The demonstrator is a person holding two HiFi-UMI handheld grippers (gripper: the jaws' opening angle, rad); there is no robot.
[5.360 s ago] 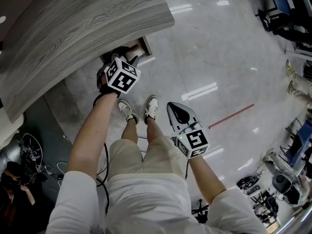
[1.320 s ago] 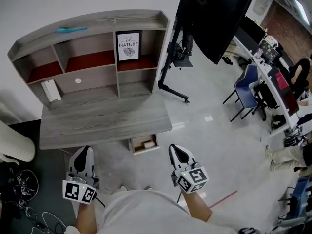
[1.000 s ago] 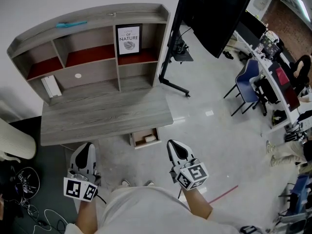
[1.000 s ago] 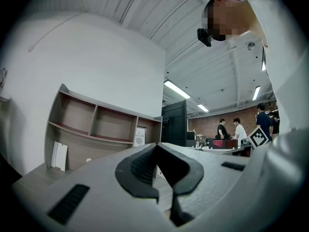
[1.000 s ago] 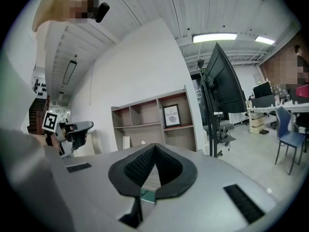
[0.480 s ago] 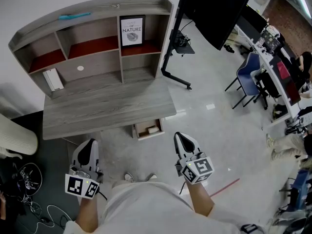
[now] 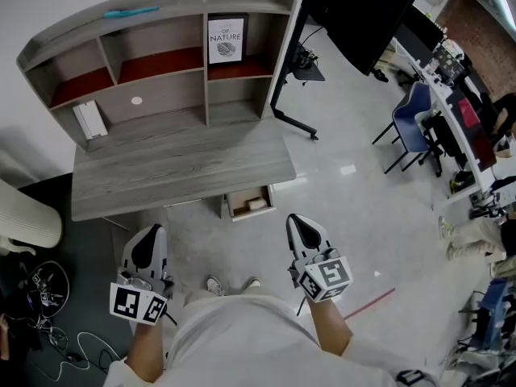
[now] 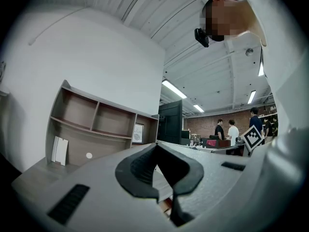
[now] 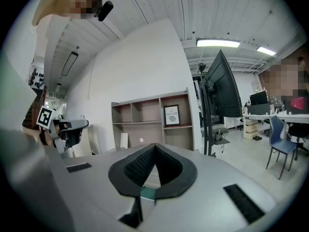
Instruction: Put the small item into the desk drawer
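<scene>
The desk drawer (image 7: pixel 229 206) stands pulled out under the grey desk (image 7: pixel 177 172), with a small pale item (image 7: pixel 256 204) lying inside. Both grippers hang level in front of the desk, apart from the drawer. My left gripper (image 7: pixel 151 230) is shut with nothing between its fingertips; its jaws meet at a point in the left gripper view (image 8: pixel 155 146). My right gripper (image 7: pixel 294 218) is also shut, tips together (image 9: pixel 155 145). A small teal patch (image 9: pixel 147 193) shows in the hollow behind its tips; what it is cannot be told.
A hutch (image 7: pixel 161 55) on the desk holds a framed print (image 7: pixel 226 40) and white books (image 7: pixel 90 119); a teal object (image 7: pixel 131 11) lies on top. A big screen on a stand (image 7: pixel 363 14) is at the right, a blue chair (image 7: pixel 411 123) beyond. Cables (image 7: pixel 40 289) lie left.
Several seconds ago my left gripper was down at the drawer; now it is drawn back and I stand away from the desk. Over the last second both grippers drifted a little, still shut.
</scene>
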